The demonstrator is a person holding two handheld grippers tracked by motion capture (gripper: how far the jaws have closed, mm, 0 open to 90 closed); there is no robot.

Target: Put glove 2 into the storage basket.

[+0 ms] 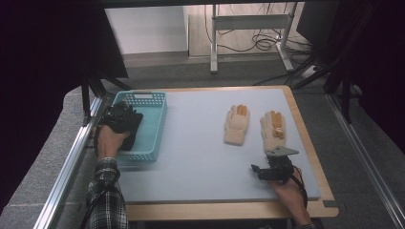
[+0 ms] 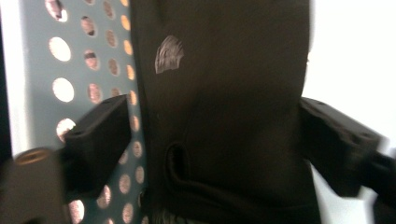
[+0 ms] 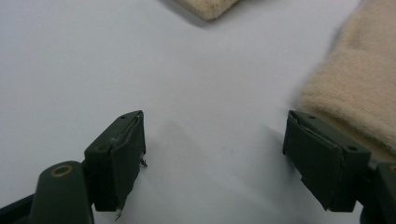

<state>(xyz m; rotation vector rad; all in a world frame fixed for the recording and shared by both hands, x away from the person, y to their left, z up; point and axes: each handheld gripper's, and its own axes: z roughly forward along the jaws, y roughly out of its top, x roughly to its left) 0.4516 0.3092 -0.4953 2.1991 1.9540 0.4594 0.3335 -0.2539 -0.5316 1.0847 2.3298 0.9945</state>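
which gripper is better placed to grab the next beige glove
Right. The right gripper sits open on the mat just below the nearer beige glove, whose cuff lies beside its jaw in the right gripper view. The left gripper is over the basket, open around a black glove.

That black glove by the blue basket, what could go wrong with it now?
1. The black glove lies between the open left hand-held gripper and might snag when the gripper lifts.
2. It seems draped over the basket wall and could slip out.
3. The right hand-held gripper sits beside a beige glove and could nudge it.
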